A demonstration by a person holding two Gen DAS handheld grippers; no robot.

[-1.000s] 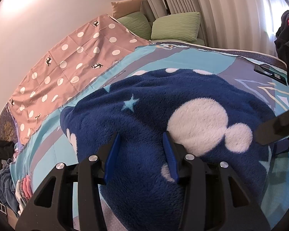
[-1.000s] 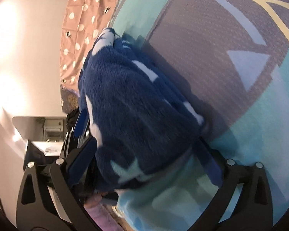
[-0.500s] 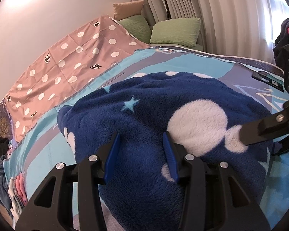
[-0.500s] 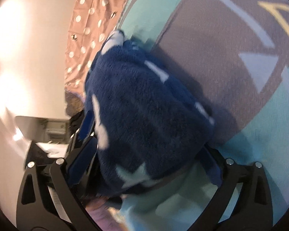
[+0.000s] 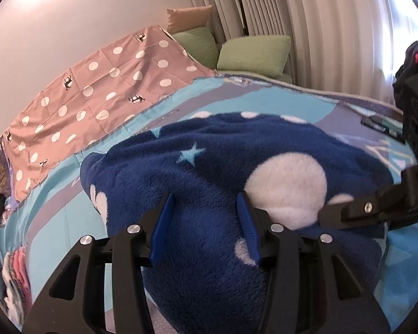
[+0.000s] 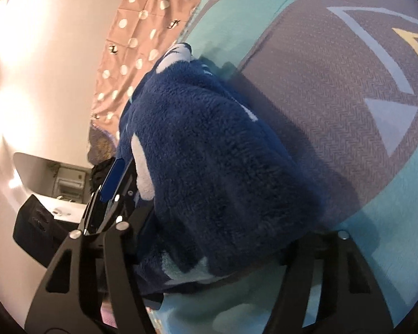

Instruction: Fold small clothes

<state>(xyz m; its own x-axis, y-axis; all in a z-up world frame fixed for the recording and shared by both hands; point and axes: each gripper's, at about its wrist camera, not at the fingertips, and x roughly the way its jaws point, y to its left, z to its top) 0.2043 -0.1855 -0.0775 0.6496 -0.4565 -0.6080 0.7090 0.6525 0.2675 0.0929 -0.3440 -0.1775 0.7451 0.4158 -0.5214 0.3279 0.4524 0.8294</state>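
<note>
A thick navy fleece garment (image 5: 209,167) with white dots and pale stars lies bunched on the teal and grey bedspread (image 5: 55,208). My left gripper (image 5: 204,222) has the near fold of the fleece filling the gap between its blue pads, which still touch it as the jaws are opening. In the right wrist view the fleece (image 6: 209,139) bulges between the fingers of my right gripper (image 6: 228,231), whose jaws are closing on the bundle, tips buried in it. The right gripper (image 5: 362,211) lies over the fleece's right side. The left gripper (image 6: 112,178) shows at the bundle's far end.
A pink dotted quilt (image 5: 97,91) covers the bed's far left, with green pillows (image 5: 253,53) by the curtain. A heap of clothes (image 5: 14,272) sits at the left edge and dark clothes (image 5: 415,55) at the right. A flat black object (image 5: 381,123) lies on the bedspread.
The right gripper's fingers have drawn in around the fleece bundle, and its finger has slid further over the fleece towards my left gripper. The left pads stand slightly wider apart.
</note>
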